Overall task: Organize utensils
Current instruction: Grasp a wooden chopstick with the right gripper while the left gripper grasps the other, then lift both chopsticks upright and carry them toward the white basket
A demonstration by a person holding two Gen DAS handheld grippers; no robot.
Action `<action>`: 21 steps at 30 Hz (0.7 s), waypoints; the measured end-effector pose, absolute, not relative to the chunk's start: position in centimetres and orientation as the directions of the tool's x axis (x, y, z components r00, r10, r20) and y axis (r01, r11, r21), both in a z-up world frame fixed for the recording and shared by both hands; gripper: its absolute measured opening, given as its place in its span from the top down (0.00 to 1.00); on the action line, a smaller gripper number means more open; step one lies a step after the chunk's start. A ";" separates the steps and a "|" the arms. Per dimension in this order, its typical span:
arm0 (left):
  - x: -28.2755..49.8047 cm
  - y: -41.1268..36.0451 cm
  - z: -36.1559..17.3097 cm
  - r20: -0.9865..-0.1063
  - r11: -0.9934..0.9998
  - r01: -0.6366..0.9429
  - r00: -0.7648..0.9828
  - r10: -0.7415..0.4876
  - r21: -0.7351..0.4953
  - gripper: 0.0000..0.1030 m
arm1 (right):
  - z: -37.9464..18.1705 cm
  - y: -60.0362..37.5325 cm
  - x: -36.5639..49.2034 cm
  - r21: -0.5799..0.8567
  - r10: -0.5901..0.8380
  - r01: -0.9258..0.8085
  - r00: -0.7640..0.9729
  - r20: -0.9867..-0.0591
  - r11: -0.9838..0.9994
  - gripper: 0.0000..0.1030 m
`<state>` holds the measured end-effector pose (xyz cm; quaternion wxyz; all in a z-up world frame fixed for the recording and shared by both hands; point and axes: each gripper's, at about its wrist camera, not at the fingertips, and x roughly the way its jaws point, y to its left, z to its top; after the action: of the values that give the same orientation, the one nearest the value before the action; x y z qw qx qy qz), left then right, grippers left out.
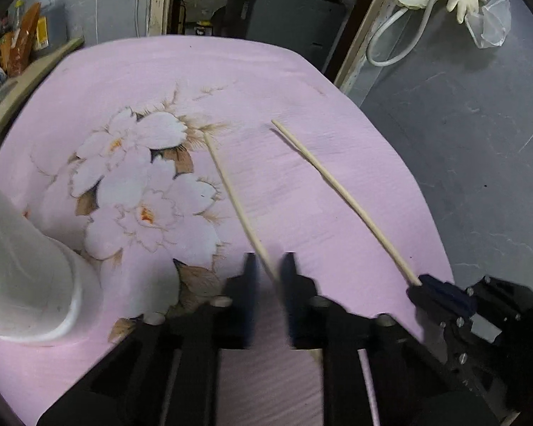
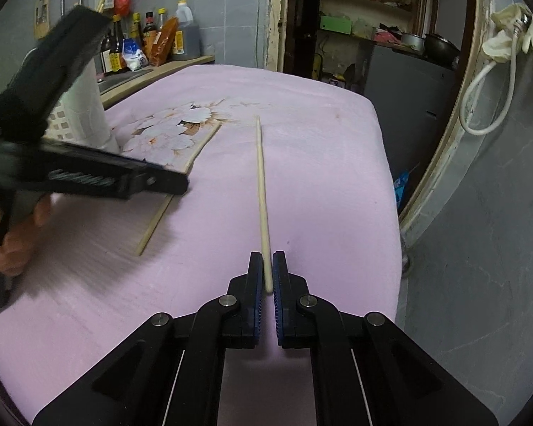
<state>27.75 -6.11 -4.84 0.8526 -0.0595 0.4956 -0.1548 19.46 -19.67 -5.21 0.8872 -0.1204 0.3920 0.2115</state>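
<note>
Two pale wooden chopsticks lie on a pink flowered cloth point(image 1: 302, 81). In the left wrist view, one chopstick point(image 1: 238, 202) runs between the fingers of my left gripper point(image 1: 269, 266), whose jaws stand a little apart around it; the view is blurred. The second chopstick point(image 1: 344, 198) ends in the blue pads of my right gripper point(image 1: 440, 293). In the right wrist view, my right gripper point(image 2: 266, 269) is shut on that chopstick point(image 2: 261, 191). The left gripper point(image 2: 160, 181) hovers over the other chopstick point(image 2: 167, 206). A white perforated utensil holder point(image 2: 81, 106) stands at the left.
The white holder point(image 1: 25, 269) is close at the left wrist view's left edge. Sauce bottles and packets point(image 2: 152, 39) stand on a counter behind the table. A doorway with shelves and a dark cabinet point(image 2: 401, 81) lies beyond the far edge. The table's right edge drops to a grey floor.
</note>
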 end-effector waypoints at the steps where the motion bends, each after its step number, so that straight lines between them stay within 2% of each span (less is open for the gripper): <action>1: 27.7 -5.9 -4.9 -0.828 0.945 0.197 0.459 -0.324 -0.261 0.93 | -5.2 -19.6 19.4 -0.040 0.285 -0.469 0.599 -0.748 0.882 0.97; 7: 25.5 -4.5 -4.6 -0.838 0.947 0.198 0.445 -0.316 -0.251 0.97 | -5.1 -20.4 18.1 0.008 0.309 -0.471 0.566 -0.764 0.882 0.97; 21: 16.7 0.0 -2.7 -0.820 0.934 0.208 0.449 -0.354 -0.289 0.98 | -4.9 -19.4 15.7 0.070 0.380 -0.546 0.480 -0.791 0.835 0.96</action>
<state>16.69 0.00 -2.69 0.8481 -0.0729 0.4980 -0.1657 15.73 -19.42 -4.88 0.8548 -0.0962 0.4320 0.2708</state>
